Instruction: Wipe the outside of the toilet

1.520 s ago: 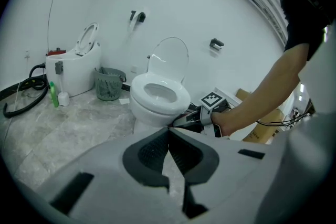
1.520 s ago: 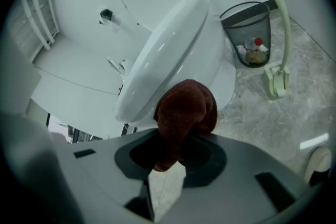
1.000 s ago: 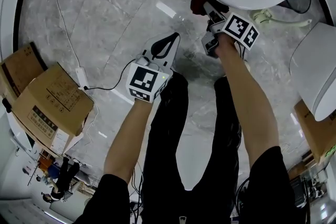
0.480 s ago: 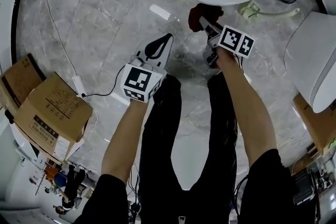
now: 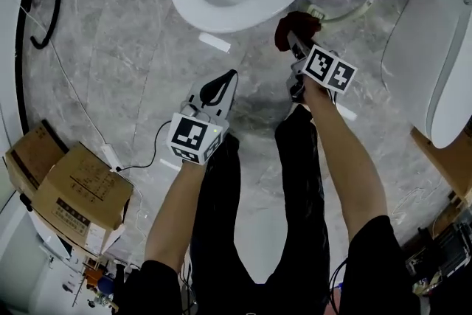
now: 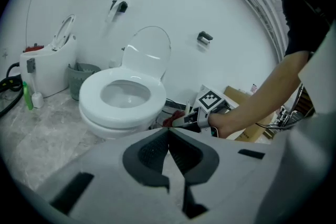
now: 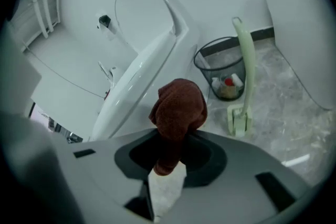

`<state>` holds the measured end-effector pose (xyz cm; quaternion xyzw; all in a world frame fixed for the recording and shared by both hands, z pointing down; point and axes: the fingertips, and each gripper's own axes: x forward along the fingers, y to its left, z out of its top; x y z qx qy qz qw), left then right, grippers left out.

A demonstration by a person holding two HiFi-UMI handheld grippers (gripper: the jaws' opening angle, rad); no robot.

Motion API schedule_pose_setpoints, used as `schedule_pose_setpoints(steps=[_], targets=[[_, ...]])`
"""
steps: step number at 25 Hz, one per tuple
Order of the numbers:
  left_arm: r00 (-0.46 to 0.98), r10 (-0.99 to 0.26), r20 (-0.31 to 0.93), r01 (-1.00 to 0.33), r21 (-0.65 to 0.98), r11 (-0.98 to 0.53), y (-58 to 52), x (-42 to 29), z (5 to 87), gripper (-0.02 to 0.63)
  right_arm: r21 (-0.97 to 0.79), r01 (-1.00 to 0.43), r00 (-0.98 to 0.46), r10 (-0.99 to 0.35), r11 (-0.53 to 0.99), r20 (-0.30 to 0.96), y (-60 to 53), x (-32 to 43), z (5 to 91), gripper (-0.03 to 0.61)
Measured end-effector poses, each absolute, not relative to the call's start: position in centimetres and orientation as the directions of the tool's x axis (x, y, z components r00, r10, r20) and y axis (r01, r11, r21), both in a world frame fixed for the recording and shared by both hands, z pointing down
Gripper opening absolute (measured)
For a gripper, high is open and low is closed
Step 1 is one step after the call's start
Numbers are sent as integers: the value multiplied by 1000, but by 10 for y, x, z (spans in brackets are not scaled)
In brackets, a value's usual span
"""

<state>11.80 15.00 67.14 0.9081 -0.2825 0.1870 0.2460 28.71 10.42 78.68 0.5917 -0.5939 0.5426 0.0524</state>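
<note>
Cloth (image 7: 178, 110), dark red and bunched, sits clamped in my right claw (image 7: 168, 150): the two jaws pinch its lower end and the rest bulges out past the tips. From my head camera the same wad (image 5: 295, 24) shows just ahead of that right claw (image 5: 293, 40), tucked close under the near rim of the toilet (image 5: 193, 5), on the bowl's right flank as I face it. Along the jaws, the white outer side of the toilet (image 7: 137, 78) rises just left of the wad (whether fabric actually touches porcelain I cannot tell). The seat lid stands upright against the wall.

My left claw (image 5: 226, 82) hangs lower and to the left, well apart from the bowl, over the grey marble floor (image 5: 125, 63). Its jaws (image 6: 168, 138) are pressed together tip to tip with nothing between them. Its camera looks across at the toilet (image 6: 107, 115) and at my right hand beside it.

Past the wad, a wire waste basket (image 7: 223, 73) stands on the floor with a pale green toilet brush (image 7: 242, 60) just in front of it. Cardboard boxes (image 5: 74, 188) sit off to my left, with a thin cable (image 5: 74, 96) trailing beside them.
</note>
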Motion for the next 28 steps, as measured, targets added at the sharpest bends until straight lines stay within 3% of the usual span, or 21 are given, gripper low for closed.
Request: schedule_pose_setpoints(steps=[7,14,21,28], targets=[[789,-402,464,-575,328,-749,131,194,673,0,-512,-817,-206,-696,-264,688,50,373,773,104],[775,-417,474,-595,325,-735,116,240,685,0,-559,-761,-173,-726,-331,665,-14,423,782,104],[755,-443,483,-628,341,-699,111,249,708,0,-558,-750,-141,-739,-355,659,-61,446,800,103],[740,-461,490,-651,351,-673,114,222,722,0,-622,-724,-224,-752,-297,620,-76,419,809,94]])
